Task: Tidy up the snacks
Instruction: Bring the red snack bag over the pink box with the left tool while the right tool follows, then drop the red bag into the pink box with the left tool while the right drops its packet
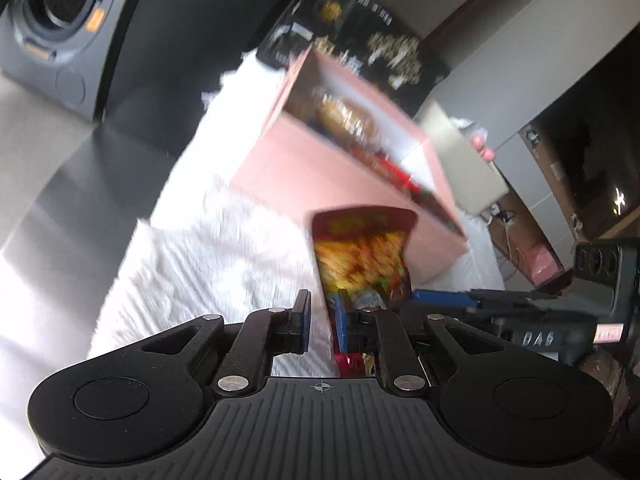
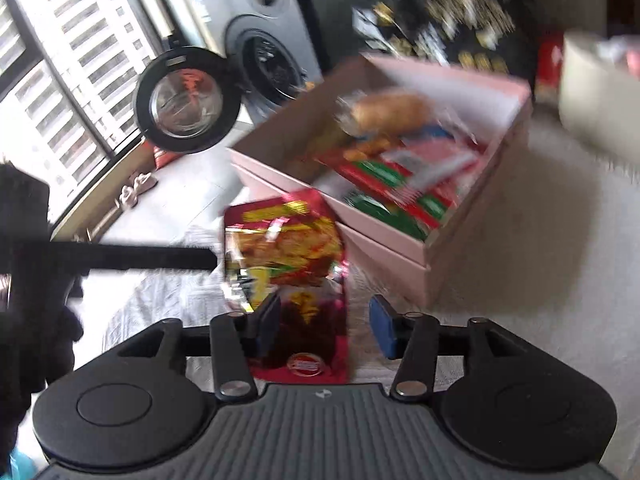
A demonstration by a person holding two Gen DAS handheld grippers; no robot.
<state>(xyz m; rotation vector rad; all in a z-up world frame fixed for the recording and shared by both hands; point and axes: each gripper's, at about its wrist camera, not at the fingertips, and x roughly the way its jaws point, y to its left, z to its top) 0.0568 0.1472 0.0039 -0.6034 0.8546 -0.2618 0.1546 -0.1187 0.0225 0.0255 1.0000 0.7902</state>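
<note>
Currently the left gripper (image 1: 322,322) is closed down to a narrow gap, and the lower edge of a red snack bag (image 1: 362,252) is pinched between its blue pads; the bag stands up from the jaws, tilted slightly right, its printed front blurred. From the right wrist view the same snack bag (image 2: 288,240) is seen between the fingers of the right gripper (image 2: 322,326), but those jaws are parted: the left pad is touching or just beside the bag, while the right pad (image 2: 382,330) is clearly apart from it, so no grip is made on that side. The left tool's black finger (image 2: 132,256) is seen entering from the left and meeting the bag's edge. Just beyond the bag a pink box (image 2: 400,256) is set on a white textured cloth (image 1: 224,248), open at the top and already filled with packets: a bread-like item (image 2: 390,112) at the far end, red-and-green wrappers (image 2: 396,188) nearer. The bag is held outside the box, close to its near wall. Behind, a grey washing machine (image 2: 264,52) with its round door (image 2: 186,100) swung open is visible, along with a black printed panel (image 1: 360,40).
</note>
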